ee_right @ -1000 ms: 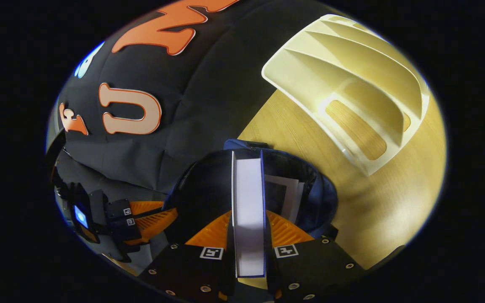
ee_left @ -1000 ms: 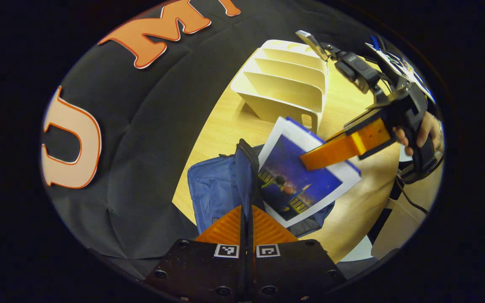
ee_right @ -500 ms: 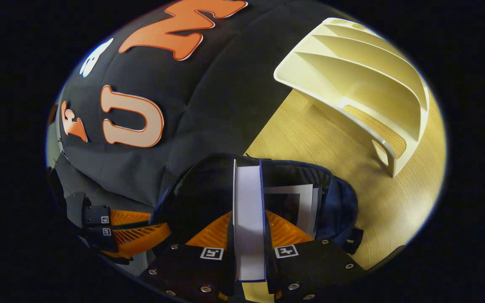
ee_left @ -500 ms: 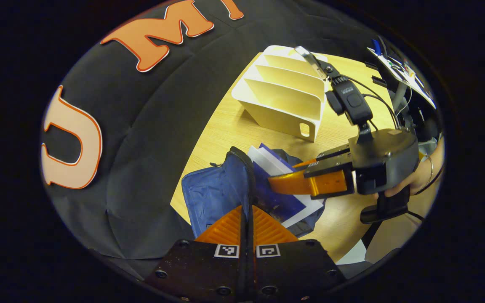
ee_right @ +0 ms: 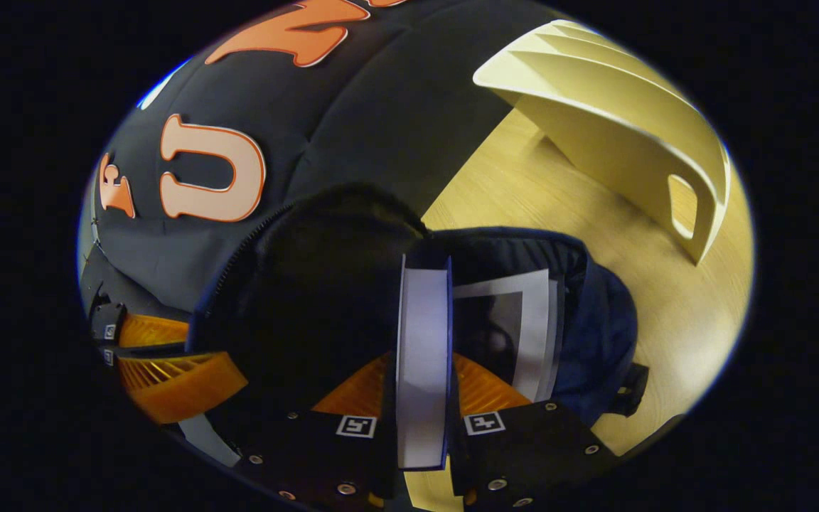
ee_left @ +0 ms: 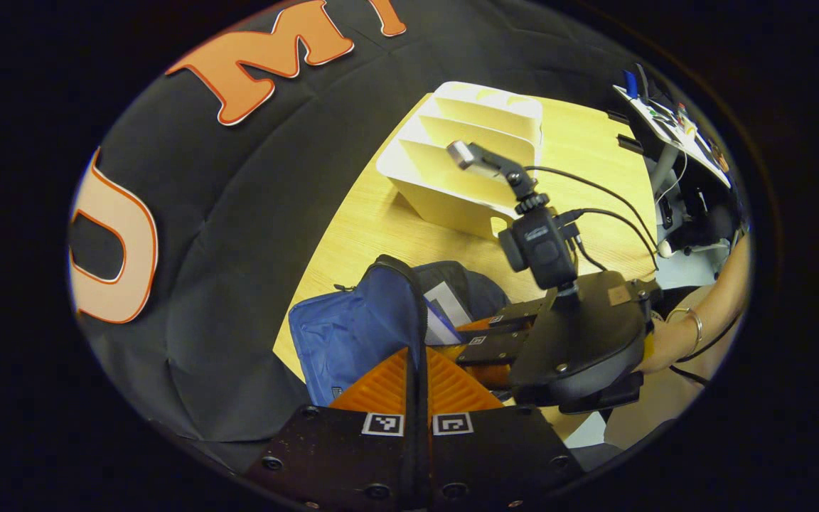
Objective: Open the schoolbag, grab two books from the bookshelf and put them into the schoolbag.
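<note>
The blue schoolbag [ee_left: 349,334] lies on the wooden table with its mouth held up. My left gripper [ee_left: 416,355] is shut on the bag's opening edge. My right gripper [ee_right: 421,361] is shut on a white-paged, blue-covered book [ee_right: 421,341], which stands edge-on and reaches into the bag's dark opening [ee_right: 324,299]. A second book [ee_right: 523,334] sits inside the bag beside it. In the left gripper view, the right gripper [ee_left: 477,336] is at the bag's mouth, and a corner of the book [ee_left: 445,313] sticks out. The left gripper [ee_right: 168,370] holds the bag's left side.
The cream bookshelf [ee_left: 466,163] stands on the table [ee_left: 594,156] behind the bag, its slots empty; in the right gripper view the bookshelf [ee_right: 616,121] is at upper right. A hand [ee_left: 665,348] holds the right gripper. A desk with clutter [ee_left: 672,128] lies at far right.
The right gripper has swung down and carried the book from above the bag into its opening. The left gripper has kept its hold on the bag's edge.
</note>
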`<state>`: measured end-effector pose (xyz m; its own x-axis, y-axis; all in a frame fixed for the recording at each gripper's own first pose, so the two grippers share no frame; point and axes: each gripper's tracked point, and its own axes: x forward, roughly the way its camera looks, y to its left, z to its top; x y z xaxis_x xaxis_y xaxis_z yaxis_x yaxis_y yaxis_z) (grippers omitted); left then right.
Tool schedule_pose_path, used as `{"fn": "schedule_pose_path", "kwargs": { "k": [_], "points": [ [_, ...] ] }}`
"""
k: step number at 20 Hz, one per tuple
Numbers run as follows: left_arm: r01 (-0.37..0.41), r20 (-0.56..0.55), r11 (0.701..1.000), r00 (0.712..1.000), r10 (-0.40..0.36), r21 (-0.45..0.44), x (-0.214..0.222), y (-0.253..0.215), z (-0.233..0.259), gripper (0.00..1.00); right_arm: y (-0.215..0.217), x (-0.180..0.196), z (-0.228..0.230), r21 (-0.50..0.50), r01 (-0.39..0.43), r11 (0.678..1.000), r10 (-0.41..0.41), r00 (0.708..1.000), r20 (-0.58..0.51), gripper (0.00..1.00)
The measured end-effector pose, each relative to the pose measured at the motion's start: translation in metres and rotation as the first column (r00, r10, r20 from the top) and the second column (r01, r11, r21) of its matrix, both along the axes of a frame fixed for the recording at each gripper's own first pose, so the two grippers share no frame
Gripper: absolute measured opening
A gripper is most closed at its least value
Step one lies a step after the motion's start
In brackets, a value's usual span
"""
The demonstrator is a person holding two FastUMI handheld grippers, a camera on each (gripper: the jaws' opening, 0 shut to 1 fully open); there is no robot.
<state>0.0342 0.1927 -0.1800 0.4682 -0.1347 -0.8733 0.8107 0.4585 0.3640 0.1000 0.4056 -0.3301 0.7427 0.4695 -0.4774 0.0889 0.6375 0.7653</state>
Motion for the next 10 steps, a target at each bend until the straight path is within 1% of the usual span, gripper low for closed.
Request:
{"fn": "schedule_pose_path", "kwargs": {
  "k": [2,4,5,6,8,9,10],
  "points": [
    [-0.012,-0.008,1.0,1.0,0.011,-0.013,0.001,0.0,0.0,0.01,0.0,-0.002,-0.002,0.005,-0.013,1.0,0.013,1.0,-0.023,0.33],
    [-0.037,-0.021,0.999,0.999,0.036,-0.035,0.0,0.002,0.0,0.01,-0.001,-0.01,-0.008,0.006,-0.055,0.998,0.055,0.995,-0.085,0.36],
    [-0.044,-0.023,0.998,0.999,0.043,-0.042,0.0,0.004,-0.001,0.01,-0.005,-0.012,-0.011,-0.025,-0.076,0.997,0.074,0.992,-0.098,0.4],
    [-0.048,-0.021,0.998,0.999,0.047,-0.043,-0.002,0.006,-0.002,0.01,-0.011,-0.015,-0.014,-0.076,-0.081,0.994,0.073,0.992,-0.104,0.41],
    [-0.046,-0.028,0.998,0.999,0.044,-0.045,-0.003,0.005,-0.004,0.01,-0.019,-0.017,-0.019,-0.176,-0.107,0.979,0.091,0.991,-0.101,0.48],
    [-0.046,-0.03,0.998,0.999,0.045,-0.047,-0.004,0.006,-0.005,0.01,-0.019,-0.02,-0.025,-0.208,-0.129,0.97,0.109,0.989,-0.103,0.39],
    [-0.05,-0.032,0.998,0.998,0.048,-0.049,-0.004,0.007,-0.006,0.01,-0.021,-0.025,-0.028,-0.23,-0.147,0.962,0.125,0.986,-0.109,0.53]
  ]
}}
